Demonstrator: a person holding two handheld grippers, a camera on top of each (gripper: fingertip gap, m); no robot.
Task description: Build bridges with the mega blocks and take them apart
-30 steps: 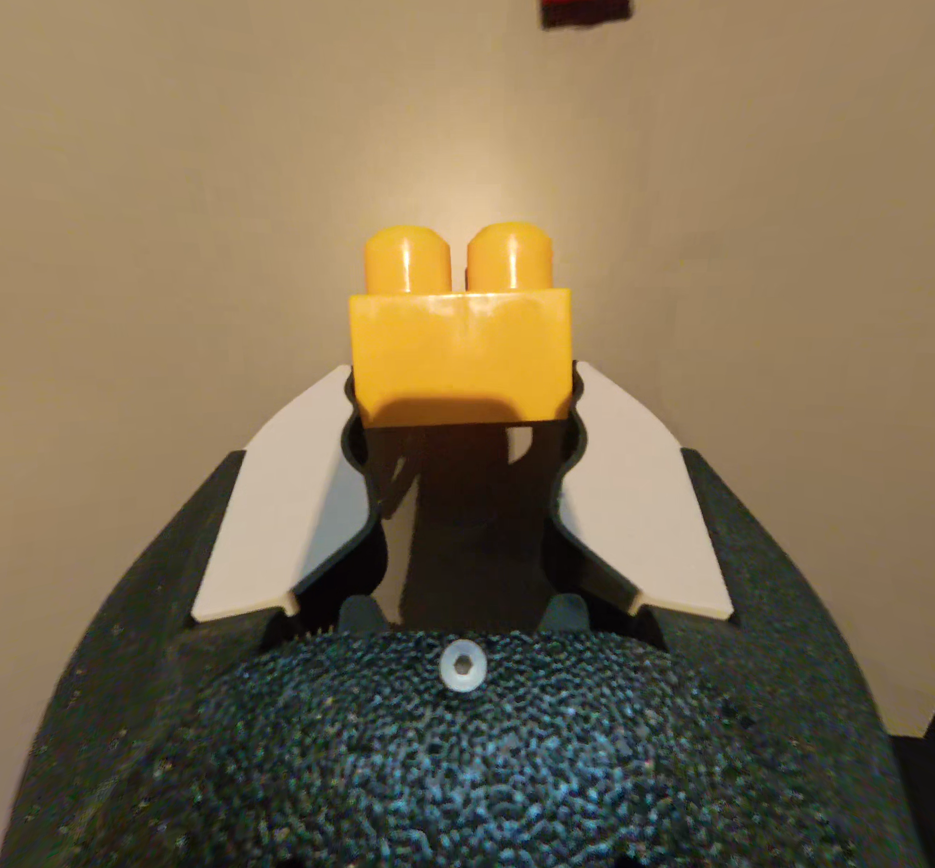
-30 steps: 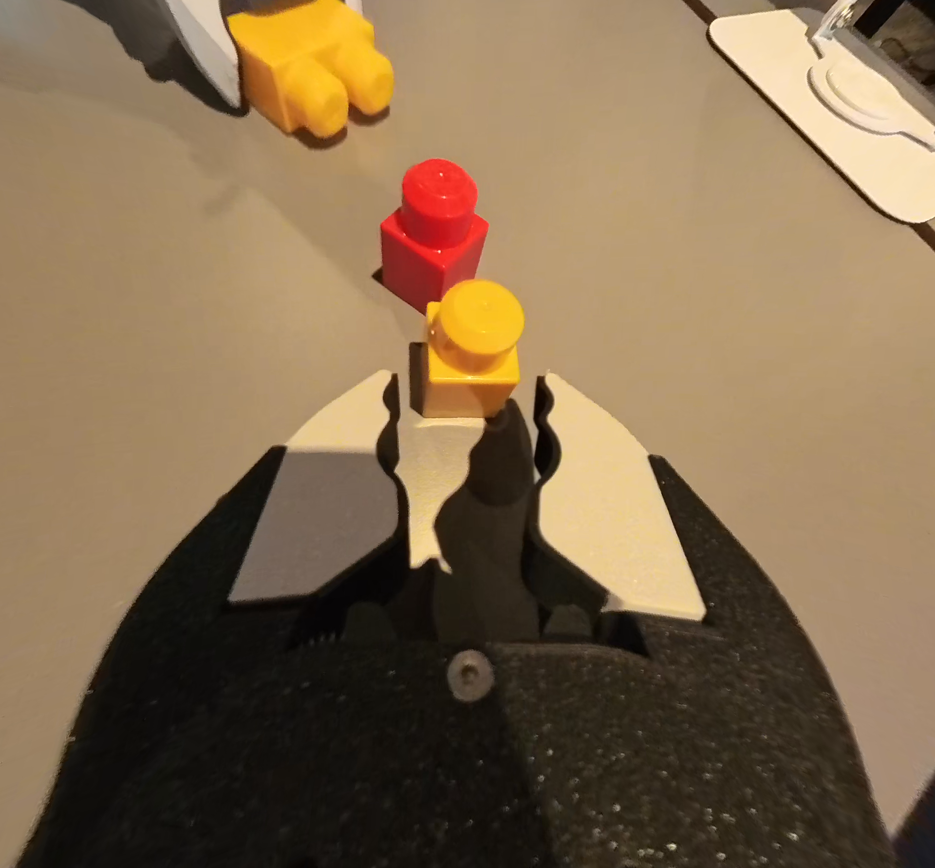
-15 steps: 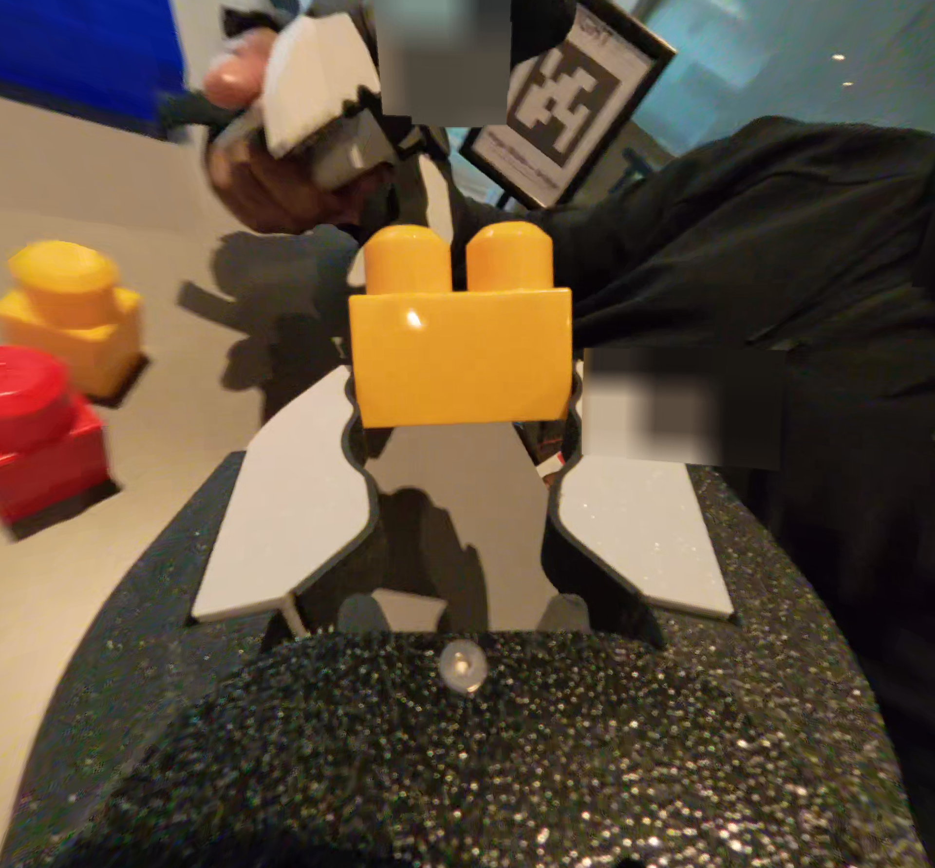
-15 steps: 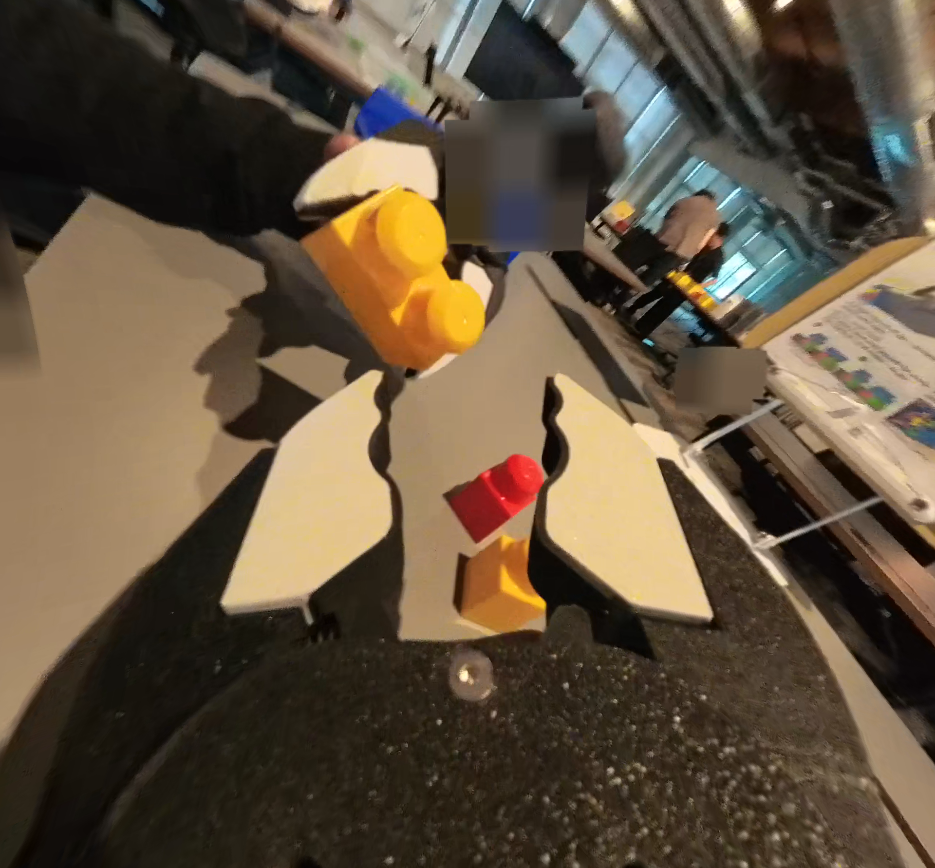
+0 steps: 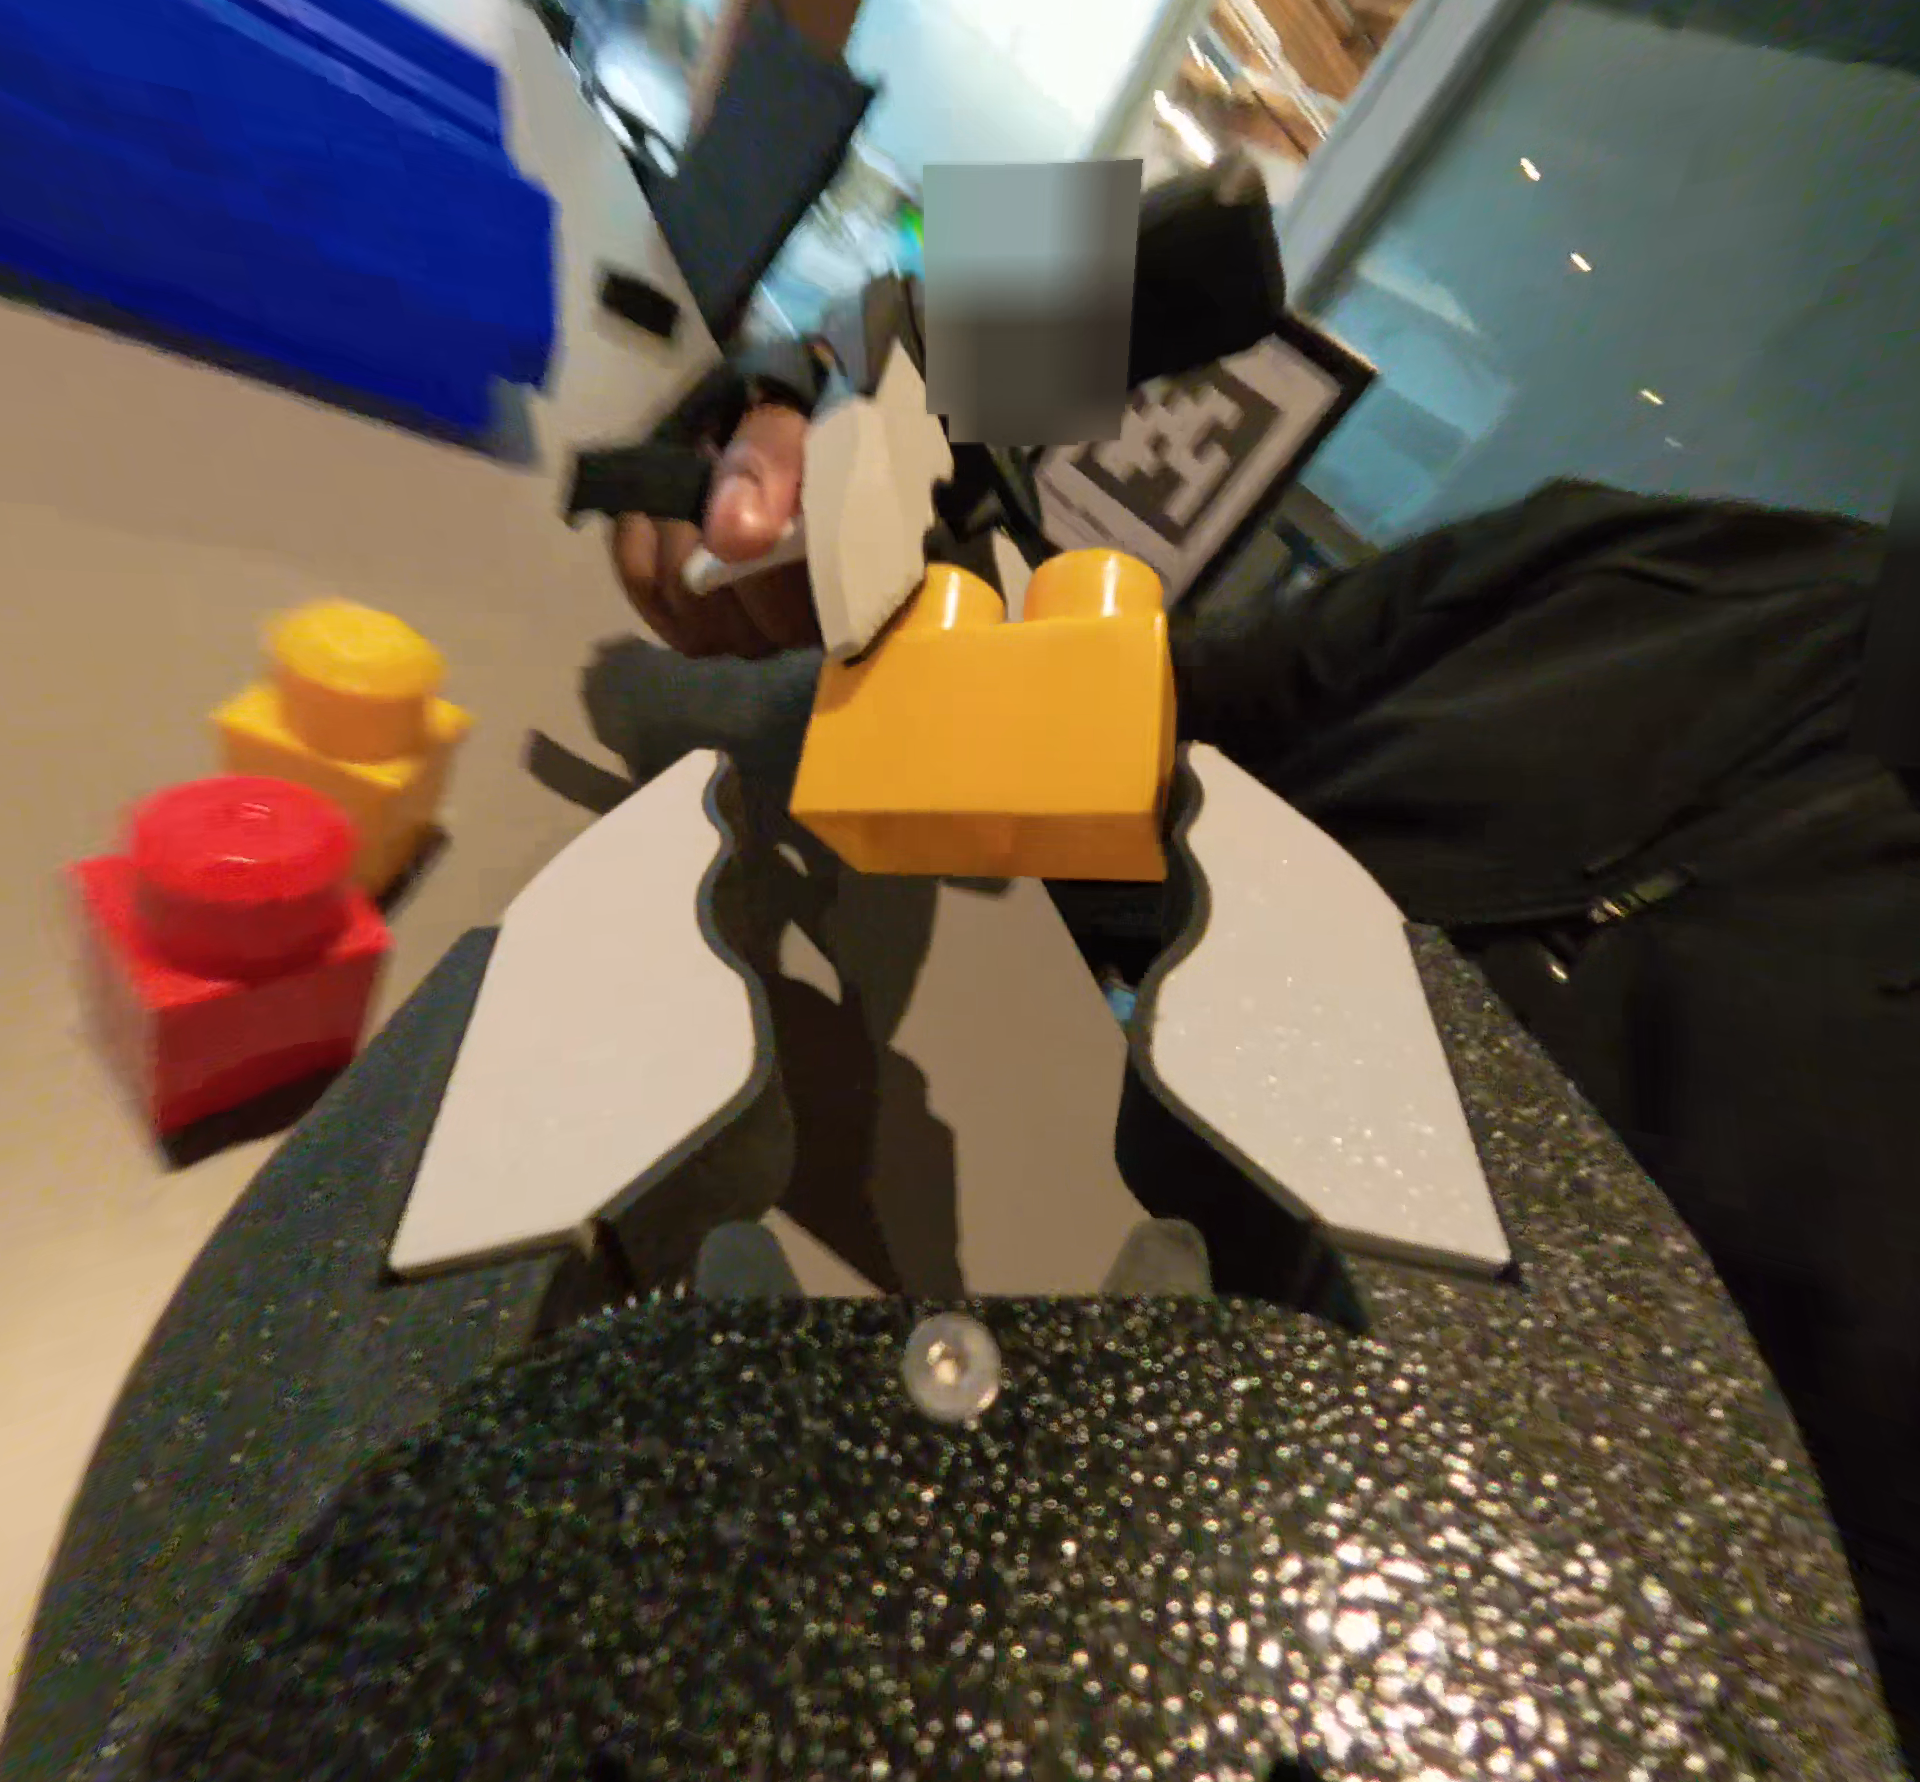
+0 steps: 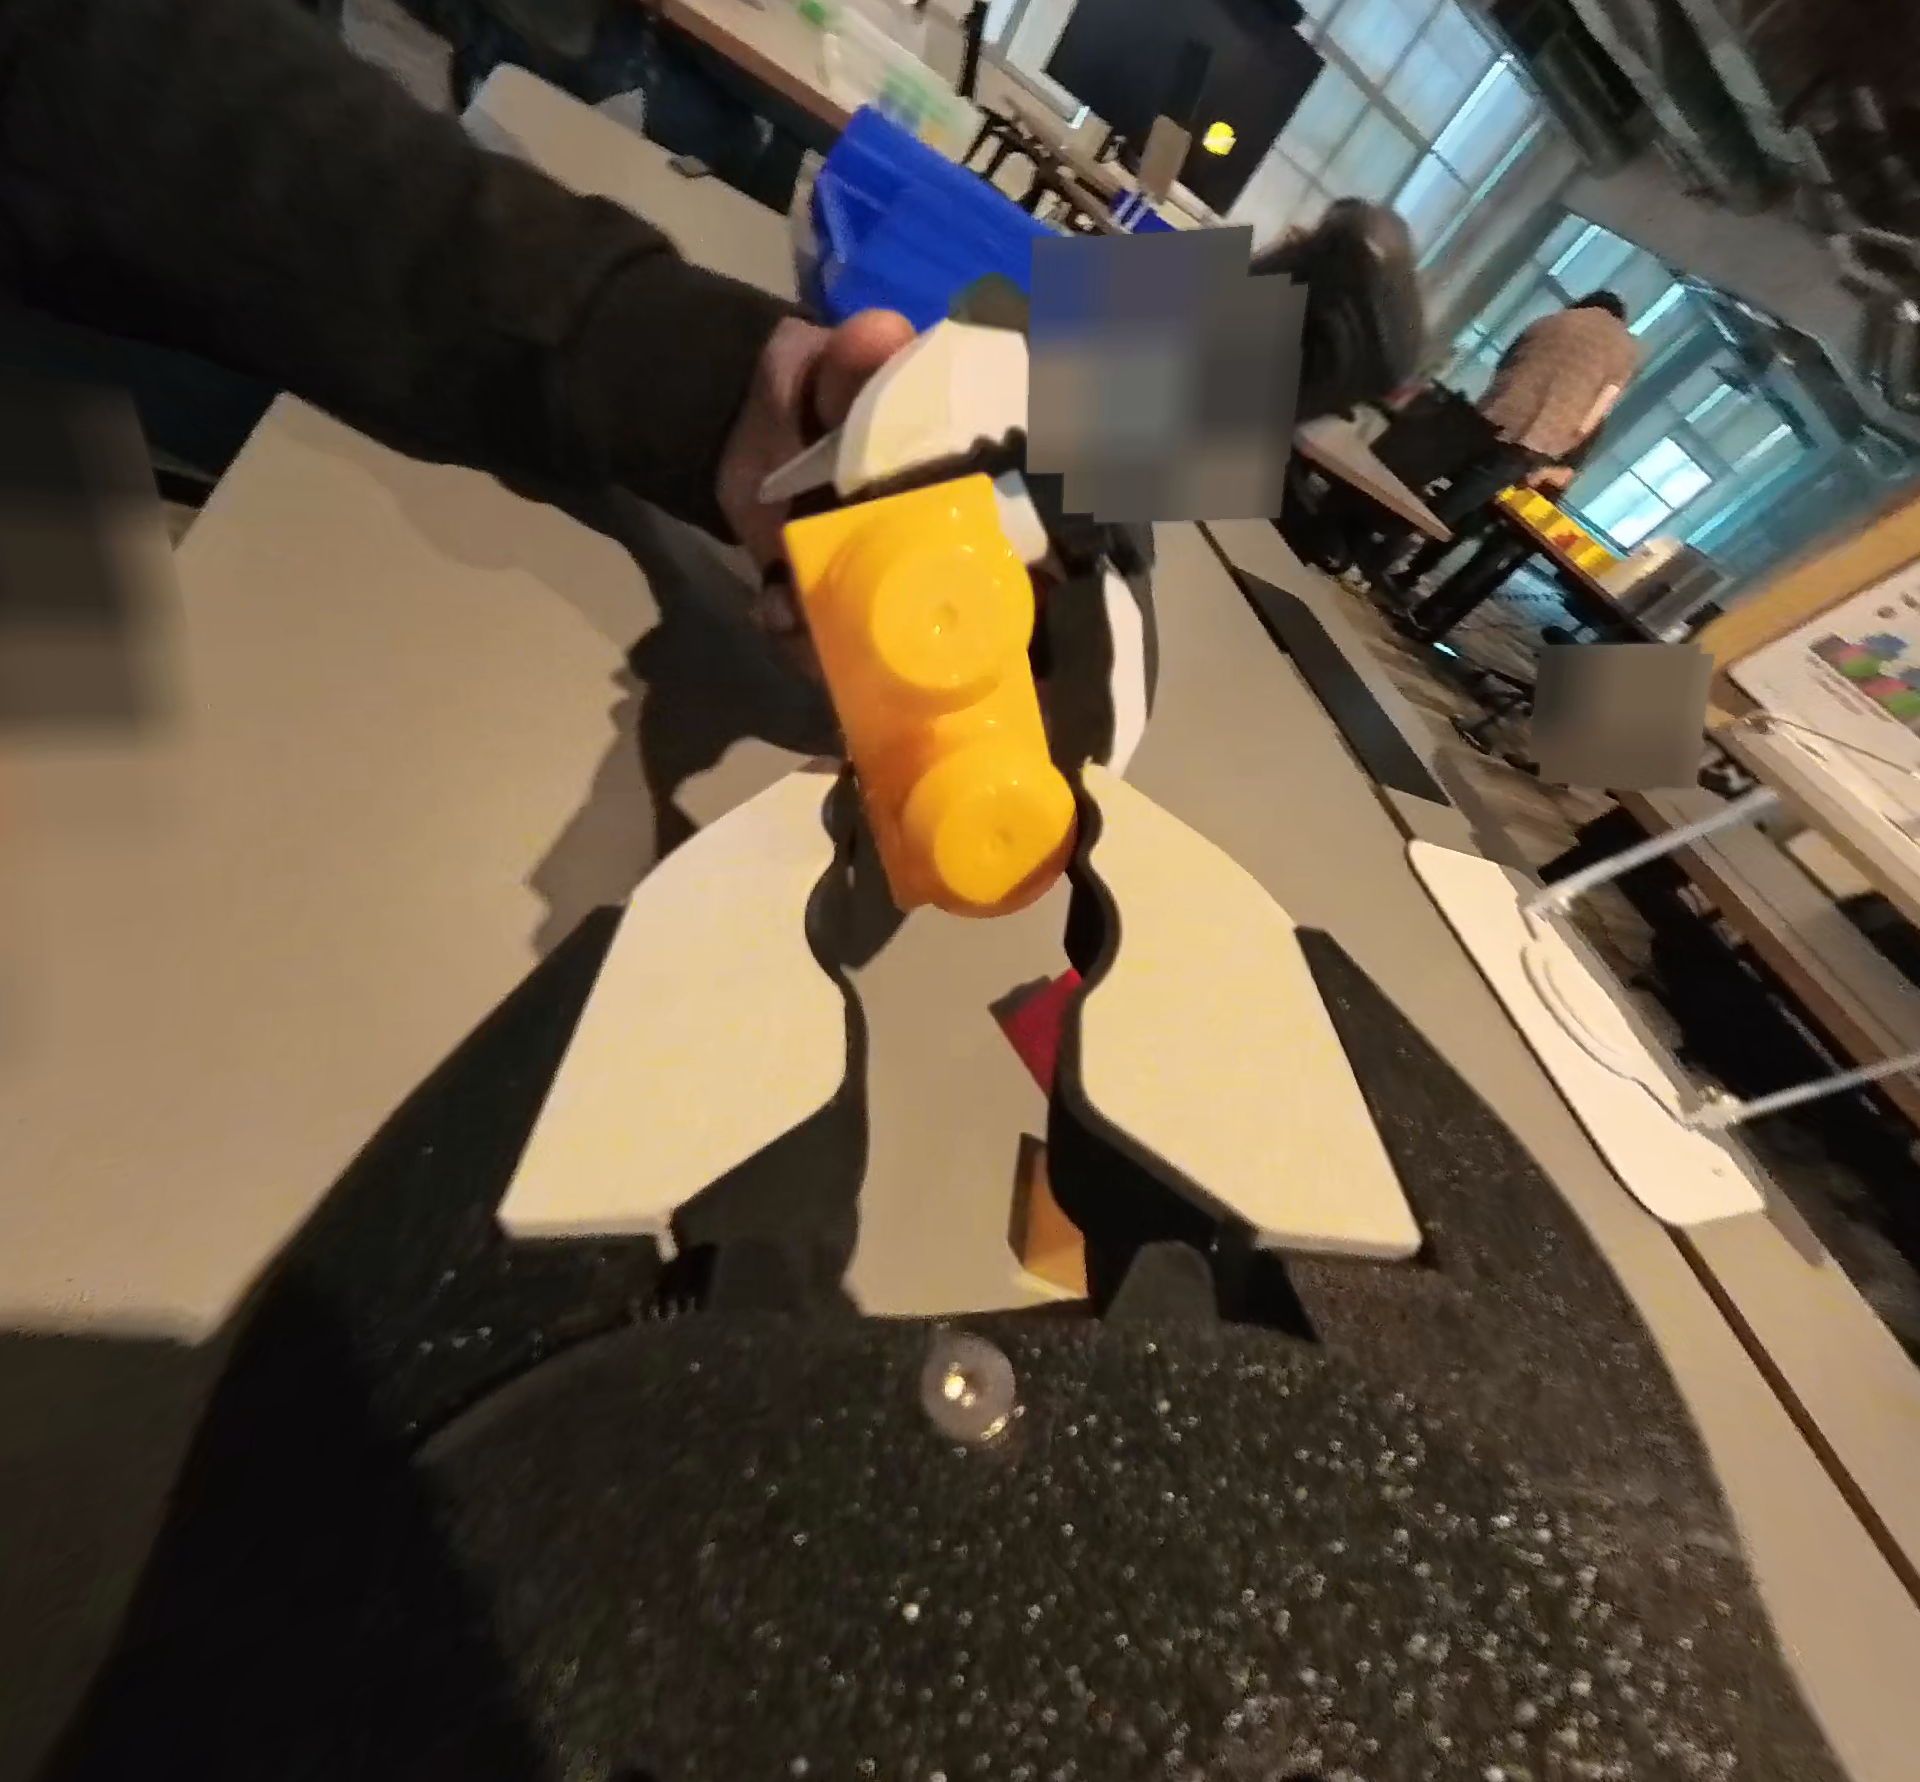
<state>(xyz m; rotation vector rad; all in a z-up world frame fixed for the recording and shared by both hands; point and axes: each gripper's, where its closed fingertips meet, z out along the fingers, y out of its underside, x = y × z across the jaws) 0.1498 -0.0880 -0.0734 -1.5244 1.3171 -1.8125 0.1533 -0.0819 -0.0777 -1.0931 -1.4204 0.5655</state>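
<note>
A yellow two-stud block (image 5: 987,745) hangs in the air above the grey table (image 5: 156,537). My left gripper (image 5: 951,766) is shut on it. The block sits skewed, tight on the right finger, with its left end a little off the left one. My right gripper (image 6: 956,797) faces it and is shut on the block's near end (image 6: 925,672). One of its fingers (image 5: 862,527) lies over the left stud. A small yellow block (image 5: 343,724) and a small red block (image 5: 229,932) stand side by side on the table, left of my left gripper.
A blue bin (image 5: 260,174) stands at the table's far side. A white flat stand (image 6: 1558,1057) lies at the right edge. The person's black sleeve (image 5: 1558,745) fills the right of the left wrist view. A framed marker card (image 5: 1195,444) stands behind. The grippers are tip to tip, or close to it.
Both grippers have lifted off the table and turned to face each other. My right gripper has come onto the two-stud block and narrowed its jaws. The block has skewed in my left gripper.
</note>
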